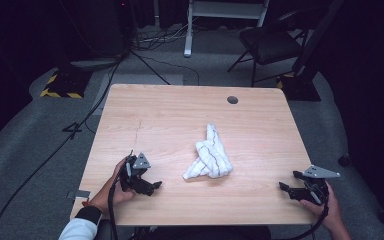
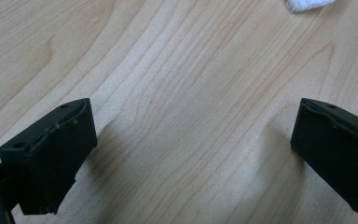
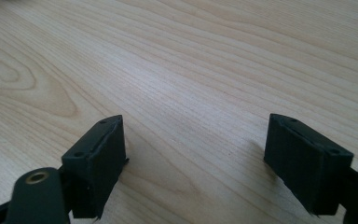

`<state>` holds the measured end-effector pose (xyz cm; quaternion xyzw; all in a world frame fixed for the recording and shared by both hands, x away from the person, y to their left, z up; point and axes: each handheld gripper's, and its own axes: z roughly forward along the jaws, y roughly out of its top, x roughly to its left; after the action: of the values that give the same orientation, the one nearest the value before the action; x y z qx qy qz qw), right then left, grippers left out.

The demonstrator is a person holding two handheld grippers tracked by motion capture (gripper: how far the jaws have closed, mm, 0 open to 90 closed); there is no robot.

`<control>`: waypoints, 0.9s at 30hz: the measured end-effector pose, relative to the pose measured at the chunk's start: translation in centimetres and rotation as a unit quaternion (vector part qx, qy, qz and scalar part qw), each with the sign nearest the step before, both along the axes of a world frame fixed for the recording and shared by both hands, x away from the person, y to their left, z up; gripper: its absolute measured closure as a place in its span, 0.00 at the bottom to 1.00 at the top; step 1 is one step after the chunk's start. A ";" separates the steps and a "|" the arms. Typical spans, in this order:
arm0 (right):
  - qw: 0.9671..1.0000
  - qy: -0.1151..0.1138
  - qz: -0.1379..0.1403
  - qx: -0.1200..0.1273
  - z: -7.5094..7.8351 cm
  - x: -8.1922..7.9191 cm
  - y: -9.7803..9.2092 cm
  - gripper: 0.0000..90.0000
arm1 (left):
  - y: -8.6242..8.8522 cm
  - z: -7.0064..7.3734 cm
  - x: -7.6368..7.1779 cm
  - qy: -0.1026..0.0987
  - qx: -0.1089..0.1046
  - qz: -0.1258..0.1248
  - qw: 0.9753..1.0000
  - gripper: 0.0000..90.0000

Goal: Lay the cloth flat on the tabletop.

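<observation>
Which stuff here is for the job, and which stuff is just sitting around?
For the job:
- white towel, crumpled in the middle of the table
- left gripper, open, empty
- right gripper, open, empty

Just lying about:
- black chair behind the table
- cables on the floor
- yellow and black striped block on the floor

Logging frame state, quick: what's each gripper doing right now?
Left gripper: open, jaws wide apart, holding nothing, over bare table.
Right gripper: open, jaws wide apart, holding nothing; white cloth lies untouched mid-table.
</observation>
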<state>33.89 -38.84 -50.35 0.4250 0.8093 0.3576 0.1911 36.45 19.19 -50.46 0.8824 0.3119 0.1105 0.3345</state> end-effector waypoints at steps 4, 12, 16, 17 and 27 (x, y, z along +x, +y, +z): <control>1.000 -0.001 0.002 0.000 0.0 0.0 0.0 0.24 | 0.2 0.0 0.0 0.000 -0.001 -0.011 1.000 0.00; 1.000 -0.002 0.028 0.001 0.1 -0.1 0.0 0.34 | -1.9 0.2 -0.2 0.007 0.008 -0.024 1.000 0.00; 0.999 -0.003 0.035 0.005 0.3 0.2 0.1 0.39 | -3.5 0.3 0.0 0.012 0.014 -0.038 0.999 0.01; 0.999 -0.009 0.037 0.008 0.5 0.5 0.4 0.42 | -4.6 0.5 0.1 0.013 0.018 -0.049 0.999 0.02; 0.996 -0.002 0.089 0.000 2.5 2.6 3.6 0.48 | -9.0 1.2 0.8 0.005 0.000 -0.103 0.995 0.20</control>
<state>36.49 -35.20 -47.83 0.3505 0.8436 0.3743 0.1594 37.22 10.16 -49.26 0.9105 0.2206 0.0708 0.3425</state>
